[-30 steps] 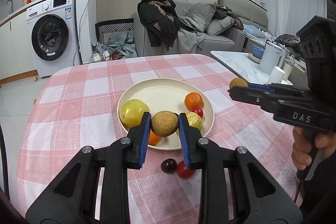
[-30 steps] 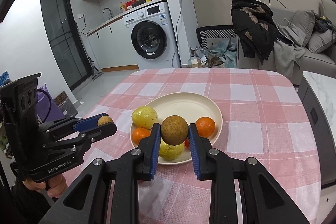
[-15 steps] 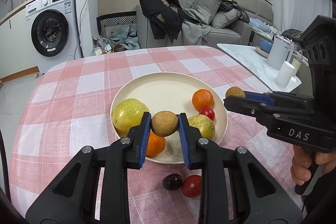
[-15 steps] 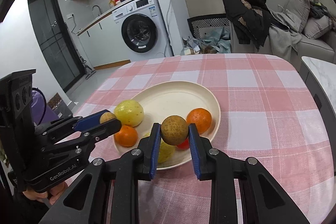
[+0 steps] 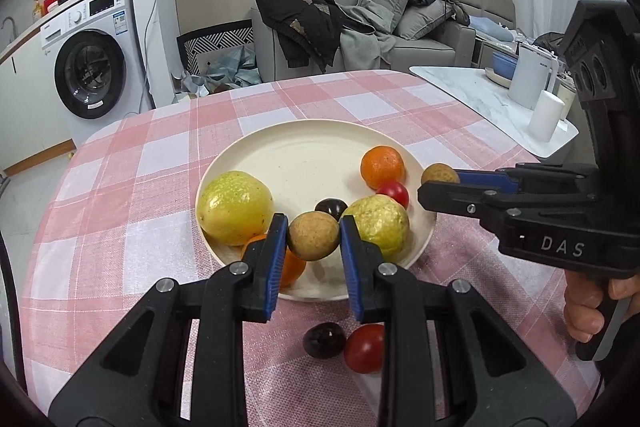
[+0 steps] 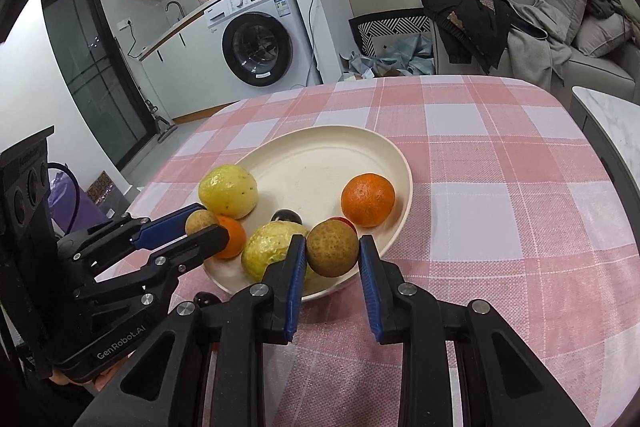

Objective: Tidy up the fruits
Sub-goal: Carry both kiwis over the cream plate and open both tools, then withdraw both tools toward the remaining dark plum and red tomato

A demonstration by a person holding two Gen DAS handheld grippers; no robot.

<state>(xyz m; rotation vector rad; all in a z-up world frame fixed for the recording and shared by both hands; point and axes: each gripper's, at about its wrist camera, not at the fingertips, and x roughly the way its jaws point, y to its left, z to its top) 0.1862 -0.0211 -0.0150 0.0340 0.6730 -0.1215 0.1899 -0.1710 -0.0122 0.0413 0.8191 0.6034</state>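
Both tools are loaded and poised over the near edge of the cream plate [image 5: 320, 131], which sits on the counter [image 5: 140, 187] under a pink checked cloth. The left hand-held gripper [image 5: 313, 239] pinches a small brown fruit [image 5: 313, 235] between its blue pads, above the plate's front rim between a large yellow fruit [image 5: 234, 207] and a second yellow fruit [image 5: 378, 225]. The right hand-held gripper [image 6: 332, 253] has a twin brown fruit [image 6: 332, 248] between its pads, though a slight gap shows at the right pad (it may already be letting go), near the plate's right front edge beside an orange [image 6: 367, 199]. The step in hand looks like setting both brown fruits down on the plate. To do it well, each should go lower before release, aimed at the bare middle of the plate and not the crowded rim, since round fruit will roll. Opening one tool at a time would keep them from knocking together. A dark cherry [image 5: 324, 339] and a red tomato [image 5: 365, 347] lie on the cloth just short of the plate and appear to be next.
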